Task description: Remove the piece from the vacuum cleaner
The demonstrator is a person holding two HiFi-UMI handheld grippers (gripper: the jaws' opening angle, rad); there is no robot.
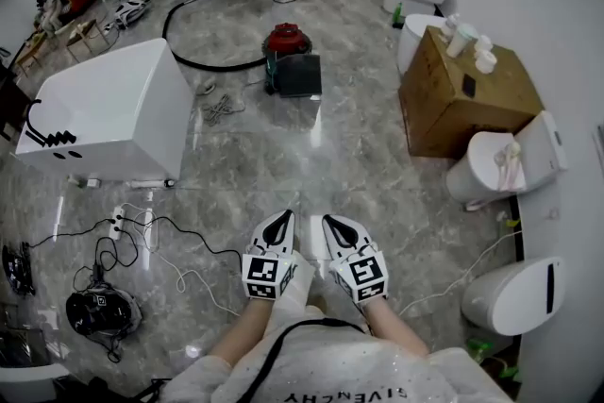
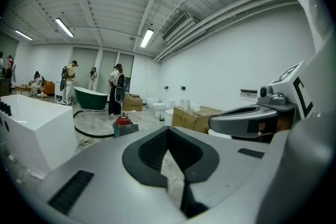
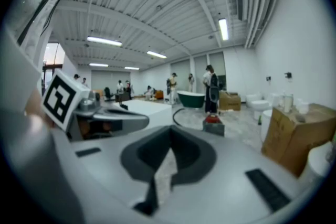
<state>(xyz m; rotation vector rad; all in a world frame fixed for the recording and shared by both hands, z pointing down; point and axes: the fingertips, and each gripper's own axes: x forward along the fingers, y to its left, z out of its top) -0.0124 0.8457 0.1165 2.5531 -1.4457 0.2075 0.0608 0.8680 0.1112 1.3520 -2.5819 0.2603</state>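
The left gripper and right gripper are held side by side, jaws closed on nothing; the vacuum is seen at 12 o'clock, well apart.

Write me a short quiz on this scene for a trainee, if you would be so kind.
1. True or false: the left tongs and the right tongs both stand open.
2. In the head view, on which side of the vacuum cleaner does the nearer cardboard box stand? A) left B) right C) between it and the person
3. What colour is the vacuum cleaner's top?
Key: 1 false, both are shut with nothing between them; 2 B; 3 red.
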